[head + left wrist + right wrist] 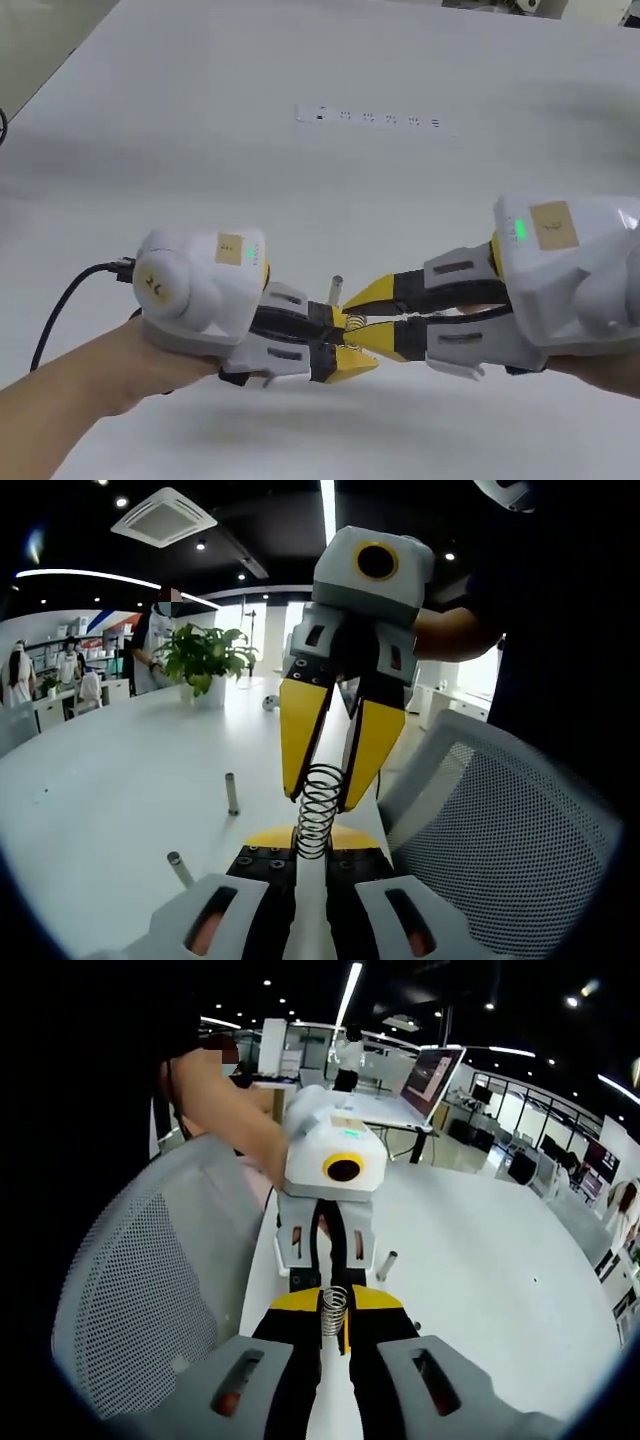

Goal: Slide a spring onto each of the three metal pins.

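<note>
A small steel coil spring [355,322] hangs above the table between the two grippers, which meet tip to tip. My right gripper [322,785] comes in from the right, its yellow jaws shut on one end of the spring [318,805]. The other end runs down between the narrow jaws of my left gripper [310,852]. In the right gripper view the spring [335,1310] stands between the tips of the right gripper [335,1318], with the left gripper [328,1278] facing it. One metal pin [337,289] stands upright just behind the tips. Two pins [232,793] [178,867] stand on the table to the left.
The work surface is a white table [200,180] with a row of small marks [375,118] at the back. A black cable [60,310] trails from the left gripper. A grey mesh chair [500,830] stands by the table edge. A potted plant [205,660] sits far off.
</note>
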Available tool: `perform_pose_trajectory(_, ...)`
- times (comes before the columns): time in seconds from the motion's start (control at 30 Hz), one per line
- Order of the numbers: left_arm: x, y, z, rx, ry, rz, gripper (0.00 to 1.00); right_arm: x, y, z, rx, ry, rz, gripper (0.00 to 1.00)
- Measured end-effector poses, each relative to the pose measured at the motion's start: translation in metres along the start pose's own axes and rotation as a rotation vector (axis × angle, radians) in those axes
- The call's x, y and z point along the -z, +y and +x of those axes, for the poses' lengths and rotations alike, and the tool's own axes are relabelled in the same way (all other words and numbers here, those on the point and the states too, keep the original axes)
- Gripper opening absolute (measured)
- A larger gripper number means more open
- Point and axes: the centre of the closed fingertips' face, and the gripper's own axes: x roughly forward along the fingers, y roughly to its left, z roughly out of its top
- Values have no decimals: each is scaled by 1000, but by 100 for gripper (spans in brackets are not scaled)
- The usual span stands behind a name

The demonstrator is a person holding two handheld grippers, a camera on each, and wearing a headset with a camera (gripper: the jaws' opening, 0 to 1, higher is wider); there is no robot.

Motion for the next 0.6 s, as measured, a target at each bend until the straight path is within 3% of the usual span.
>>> perform_pose_trajectory(0.37,0,1,-3,-6,2,8,2,1,0,0,10,-24,12,6)
perform_pose_trajectory(0.6,1,1,-2,-8,5,-6,2,1,0,3,7,-8,-7,6)
